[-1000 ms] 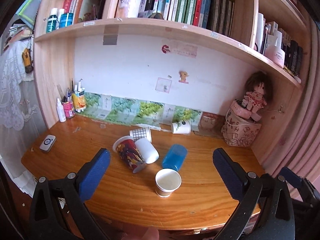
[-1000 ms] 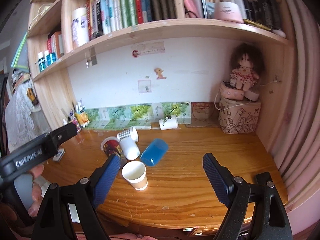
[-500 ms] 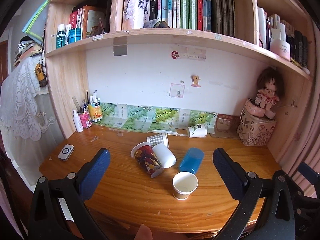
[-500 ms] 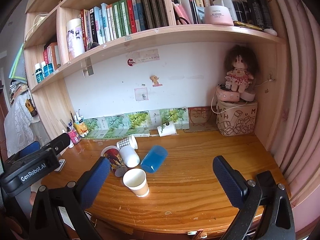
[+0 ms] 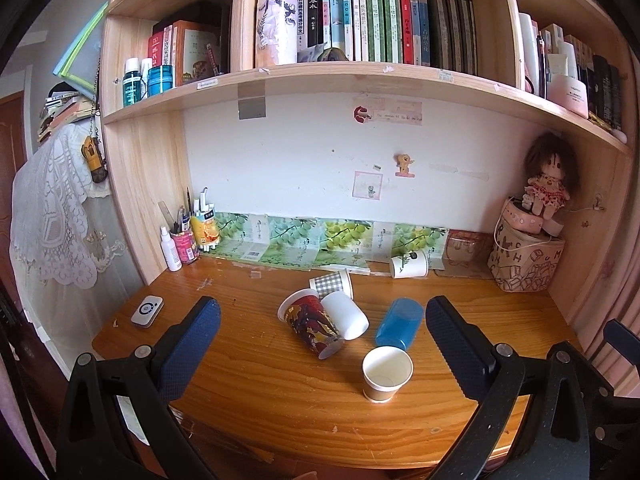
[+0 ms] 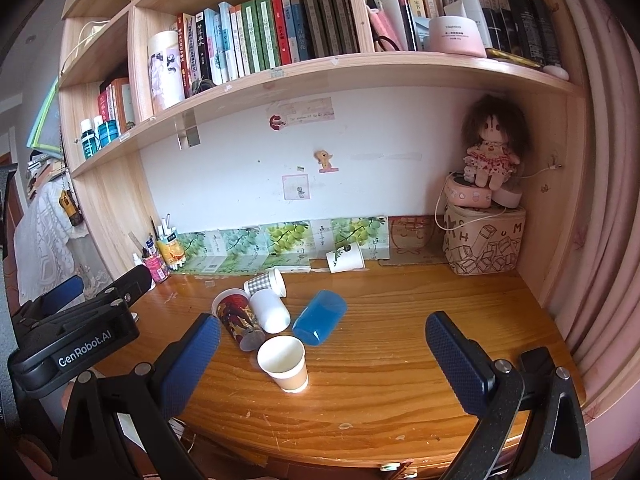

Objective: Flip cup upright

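A brown paper cup with a white interior [image 5: 387,372] [image 6: 283,362] stands upright on the varnished wooden desk [image 5: 280,404] [image 6: 380,364], mouth up, near the front edge. Five cups lie on their sides beyond it. At its 12 o'clock in the left wrist view lies a translucent blue plastic cup [image 5: 399,322] [image 6: 320,317], just beside it. At 10 o'clock lie a red patterned paper cup [image 5: 311,323] [image 6: 237,321] and a plain white cup [image 5: 345,314] [image 6: 270,309], touching each other. A grey-checked paper cup [image 5: 331,283] [image 6: 265,283] lies just behind these two. A white paper cup with a leaf print [image 5: 409,264] [image 6: 345,258] lies at 1 o'clock, well apart, against the grape-patterned paper strip [image 5: 328,236] at the wall.

Left gripper [image 5: 322,344]: blue-padded jaws spread wide, holding nothing, hanging over the desk's front edge. Right gripper [image 6: 322,344]: jaws likewise wide apart and empty, with the upright cup between its pads in the view.

At the desk's 9 o'clock side lies a small white device [image 5: 147,310]; at 3 o'clock, a printed fabric bag [image 5: 524,260] [image 6: 482,242] carries a brown-haired rag doll [image 5: 548,184] [image 6: 492,140].
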